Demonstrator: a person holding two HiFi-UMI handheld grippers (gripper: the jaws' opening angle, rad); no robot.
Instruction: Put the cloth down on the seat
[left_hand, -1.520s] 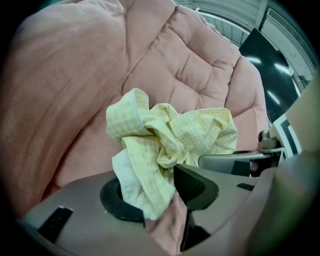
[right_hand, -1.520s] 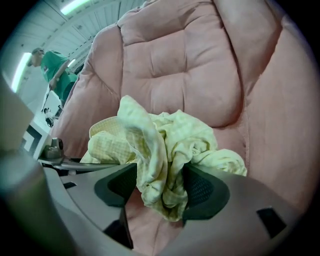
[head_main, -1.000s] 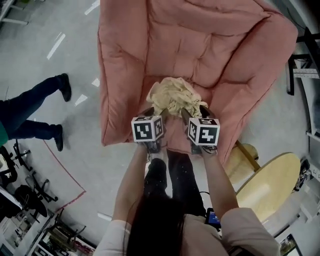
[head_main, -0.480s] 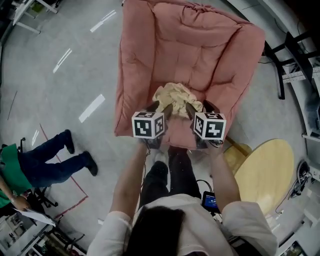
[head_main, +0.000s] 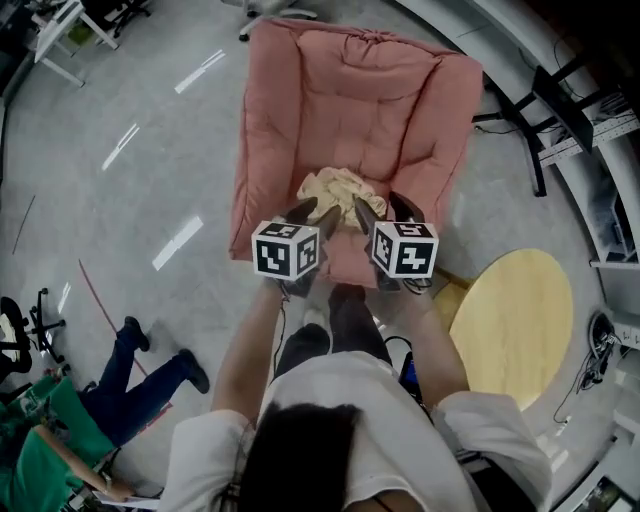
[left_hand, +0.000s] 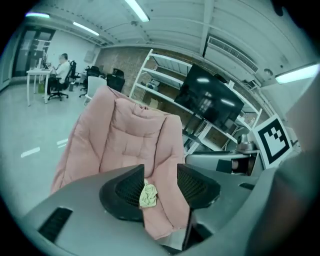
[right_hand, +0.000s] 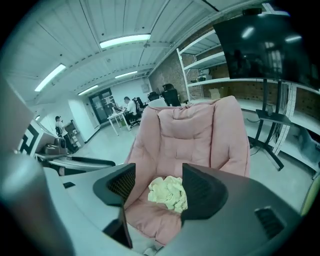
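Cloth (head_main: 338, 187) position: on the seat of the pink armchair (head_main: 350, 100), bunched into a loose cream-coloured heap at the middle of the seat cushion, towards the backrest. No gripper touches it.

Left gripper (head_main: 315, 216): held above the front edge of the seat and angled downward towards the chair. The jaws stand wide apart, although they have just been closing slightly. Nothing is between the pads. In the left gripper view the cloth shows as a small patch next to the inner edge of one jaw. It appears to lie well beyond the jaws on the seat, although the wide-angle picture makes depth hard to judge.

Right gripper (head_main: 381, 212): held beside the left gripper at the same height, also angled down towards the seat. The jaws are apart and hold nothing. In the right gripper view the cloth lies on the cushion in the gap between the jaws, clear of both pads.

Marker cubes: the left cube (head_main: 287, 250) and the right cube (head_main: 404, 248) sit side by side in the head view, near each other but apart.

Surroundings:
- A round wooden table (head_main: 515, 325) stands on the grey floor (head_main: 150, 150) to the right of the chair.
- A person in a green top and blue trousers (head_main: 95, 425) is at the lower left of the head view, well apart from the chair.
- A dark screen (left_hand: 210, 100) is mounted on white shelving behind the chair.
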